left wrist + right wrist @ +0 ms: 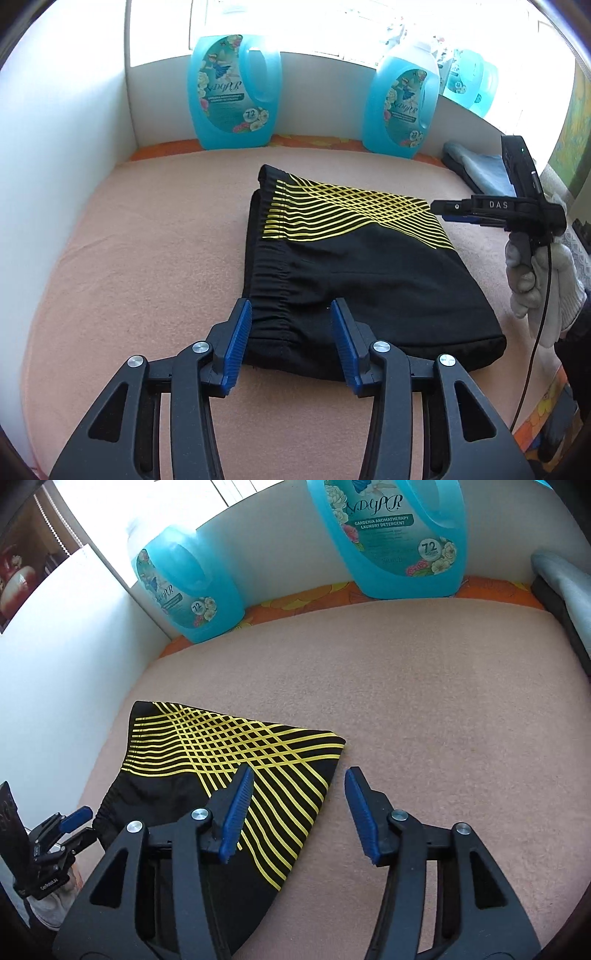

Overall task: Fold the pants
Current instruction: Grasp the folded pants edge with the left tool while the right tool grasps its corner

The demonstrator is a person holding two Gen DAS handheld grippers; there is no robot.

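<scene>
My left claw is spread wide, nothing gripped. Its blue pads straddle the near elastic waistband corner of the pants; I can't tell if they touch the cloth or hang just above it.

My right claw is also released, wide open, empty. Its left pad sits over the yellow-striped part of the pants, the right pad over bare blanket just beside the folded edge. From the left wrist view the right claw shows side-on at the far right edge of the stripes, gloved hand on the handle; contact unclear.

The pants are black with a yellow crisscross line pattern, folded into a compact bundle, lying flat on the pink blanket covering the desk.

Two blue detergent jugs stand at the back against the white wall. Folded grey-blue cloth at the far right.
</scene>
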